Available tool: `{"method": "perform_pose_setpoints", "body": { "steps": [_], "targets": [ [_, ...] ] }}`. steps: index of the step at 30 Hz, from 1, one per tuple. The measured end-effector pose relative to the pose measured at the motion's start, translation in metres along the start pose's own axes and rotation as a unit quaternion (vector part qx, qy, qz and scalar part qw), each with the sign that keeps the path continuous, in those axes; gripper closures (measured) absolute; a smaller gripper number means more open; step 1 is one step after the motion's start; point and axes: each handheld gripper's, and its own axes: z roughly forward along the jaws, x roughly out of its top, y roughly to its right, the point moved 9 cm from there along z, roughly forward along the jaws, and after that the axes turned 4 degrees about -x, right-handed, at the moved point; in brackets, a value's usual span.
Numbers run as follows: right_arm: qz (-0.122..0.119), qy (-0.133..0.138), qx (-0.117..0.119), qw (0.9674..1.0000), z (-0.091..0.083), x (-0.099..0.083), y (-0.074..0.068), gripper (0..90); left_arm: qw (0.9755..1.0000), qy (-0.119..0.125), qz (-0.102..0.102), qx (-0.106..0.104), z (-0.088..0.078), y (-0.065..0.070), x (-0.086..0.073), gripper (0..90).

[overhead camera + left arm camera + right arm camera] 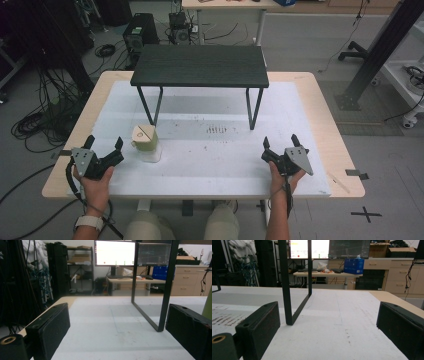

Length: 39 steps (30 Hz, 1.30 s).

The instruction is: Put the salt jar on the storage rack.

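1. High view: a person seated at a white-covered worktop (210,165) holds a claw in each hand. The left claw (104,145) hangs low over the near left part of the worktop, jaws spread wide and gripping nothing. Just to its right stands a pale olive cup (145,139) with a cream lid, upright on a clear patch, apart from the jaws. The cup sits in front of the left legs of a small black stand (200,66) at the middle rear of the worktop. The right claw (280,142) hovers well to the right of the cup, near the front right, jaws likewise spread and empty.

2. Left gripper view: two black jaws stand far apart over bare white cover. A black stand leg (165,290) rises ahead on the right; a sliver of the olive cup (208,307) shows at the right edge, beyond the right jaw.

3. Right gripper view: the jaws gape with nothing between them; a stand leg (285,285) lands on the worktop ahead, left of centre.
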Motion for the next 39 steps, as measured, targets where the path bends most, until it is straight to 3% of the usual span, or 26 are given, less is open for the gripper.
{"method": "perform_pose_setpoints", "body": {
  "steps": [10, 13, 30, 35, 36, 39],
  "targets": [
    [0.0, -0.002, 0.0, 1.0, 0.0, 0.0, 0.0, 5.3, 1.0, 0.0, 0.0, 0.001, 0.0, 0.0, 0.0, 5.4],
    [-0.001, -0.002, -0.001, 1.0, 0.0, 0.0, 0.0, 5.3, 0.9999, 0.002, 0.0, 0.01, -0.001, -0.001, 0.0, 0.3],
    [-0.002, -0.004, -0.002, 1.0, 0.001, 0.0, 0.0, 5.4, 0.9999, 0.002, -0.003, 0.015, -0.001, -0.003, 0.0, 0.4],
    [-0.002, -0.005, -0.003, 1.0, 0.001, -0.001, 0.0, 5.4, 0.9996, 0.007, -0.023, 0.013, -0.002, -0.006, 0.001, 0.5],
    [-0.001, -0.004, -0.002, 1.0, 0.001, 0.0, 0.0, 5.4, 0.9992, 0.005, -0.038, 0.014, -0.002, -0.009, 0.002, 0.6],
    [-0.001, -0.004, -0.002, 1.0, 0.001, 0.0, 0.0, 5.4, 0.9989, 0.001, -0.042, 0.018, -0.002, -0.012, 0.002, 1.2]
  ]
}}
